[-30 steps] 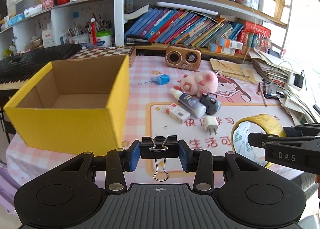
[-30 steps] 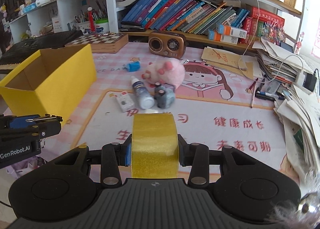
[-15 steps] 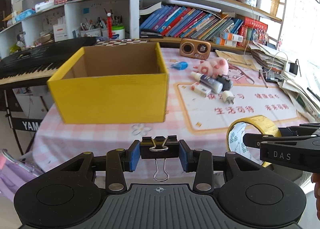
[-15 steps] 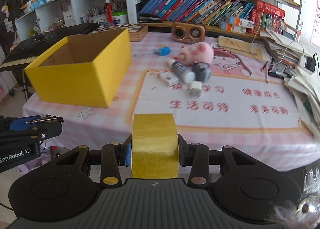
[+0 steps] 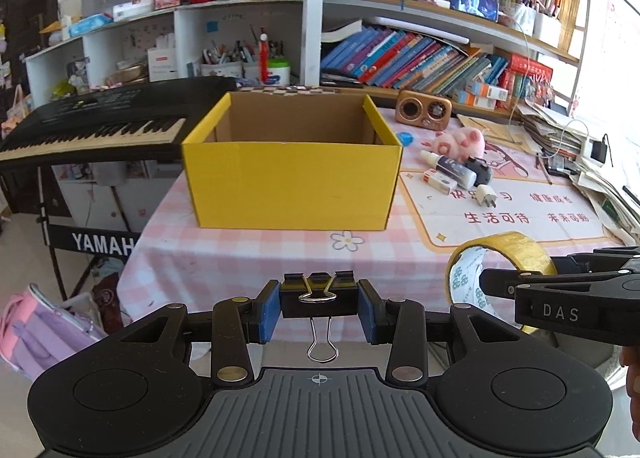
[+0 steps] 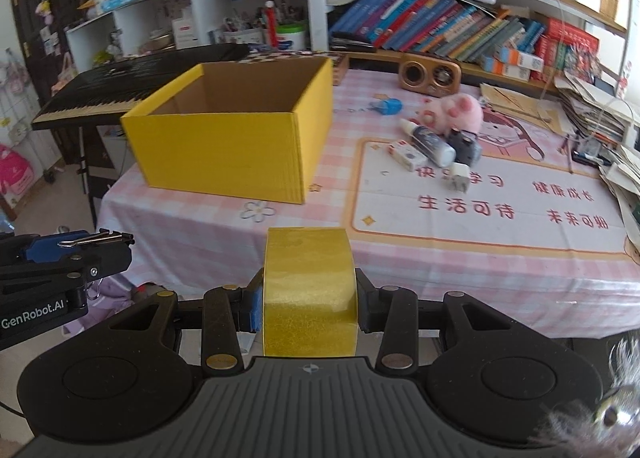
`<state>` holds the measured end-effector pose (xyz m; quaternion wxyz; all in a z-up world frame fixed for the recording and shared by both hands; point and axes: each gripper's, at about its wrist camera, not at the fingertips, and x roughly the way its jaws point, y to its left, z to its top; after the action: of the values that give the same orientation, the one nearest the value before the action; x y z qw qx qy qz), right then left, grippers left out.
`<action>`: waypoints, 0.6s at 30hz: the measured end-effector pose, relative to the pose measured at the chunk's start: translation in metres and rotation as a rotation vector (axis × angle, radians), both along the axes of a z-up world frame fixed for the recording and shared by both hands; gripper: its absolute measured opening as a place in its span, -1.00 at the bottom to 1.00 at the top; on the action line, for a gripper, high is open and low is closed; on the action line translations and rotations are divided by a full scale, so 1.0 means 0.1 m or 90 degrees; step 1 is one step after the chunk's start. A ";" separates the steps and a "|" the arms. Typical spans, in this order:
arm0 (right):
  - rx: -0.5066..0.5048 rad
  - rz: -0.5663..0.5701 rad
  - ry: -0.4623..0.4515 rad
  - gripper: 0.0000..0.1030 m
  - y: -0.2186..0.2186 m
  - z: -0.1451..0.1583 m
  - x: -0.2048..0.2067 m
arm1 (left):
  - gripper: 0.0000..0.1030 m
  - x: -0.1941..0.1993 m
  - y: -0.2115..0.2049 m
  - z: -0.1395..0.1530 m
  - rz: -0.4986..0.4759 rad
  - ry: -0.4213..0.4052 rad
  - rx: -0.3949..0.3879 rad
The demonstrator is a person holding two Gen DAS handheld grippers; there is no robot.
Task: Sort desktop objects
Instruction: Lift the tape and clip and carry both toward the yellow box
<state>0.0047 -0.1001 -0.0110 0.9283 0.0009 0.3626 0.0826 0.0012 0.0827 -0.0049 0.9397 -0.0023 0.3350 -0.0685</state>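
My left gripper [image 5: 319, 308] is shut on a black binder clip [image 5: 319, 295] with its wire handle hanging down. My right gripper [image 6: 309, 298] is shut on a roll of yellow tape [image 6: 309, 290]; the same roll [image 5: 504, 254] and the right gripper's fingers [image 5: 560, 294] show at the right of the left wrist view. Both grippers hang off the table's near edge, well short of the open yellow cardboard box [image 5: 294, 162], whose inside looks bare. The box [image 6: 236, 138] sits at the table's left end.
On the pink mat [image 6: 480, 198] lie a pink plush pig [image 6: 458, 112], a glue bottle [image 6: 430, 142], a small white box [image 6: 406, 154], a white plug [image 6: 460, 176] and a blue item [image 6: 388, 105]. A wooden radio [image 6: 430, 72], bookshelves, paper stacks and a black keyboard [image 5: 96, 122] surround the table.
Both grippers have drawn back from over the table to beyond its near edge, each keeping its load. The box and the mat's items now look smaller and farther away.
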 end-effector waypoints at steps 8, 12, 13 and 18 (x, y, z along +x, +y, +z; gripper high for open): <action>-0.005 0.023 0.006 -0.25 0.14 0.00 -0.03 | -0.25 -0.07 0.09 -0.01 0.017 0.000 -0.005; -0.008 0.034 0.007 -0.25 0.20 -0.01 -0.04 | -0.25 -0.10 0.13 -0.03 0.022 0.003 -0.008; -0.008 0.036 0.007 -0.25 0.21 -0.01 -0.05 | -0.25 -0.11 0.13 -0.03 0.021 0.004 -0.009; -0.007 0.040 0.008 -0.25 0.23 -0.02 -0.05 | -0.25 -0.13 0.14 -0.03 0.021 0.004 -0.008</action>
<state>-0.0007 -0.0772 -0.0130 0.9230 -0.0150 0.3687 0.1093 -0.0115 0.0967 -0.0080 0.9397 -0.0143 0.3372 -0.0551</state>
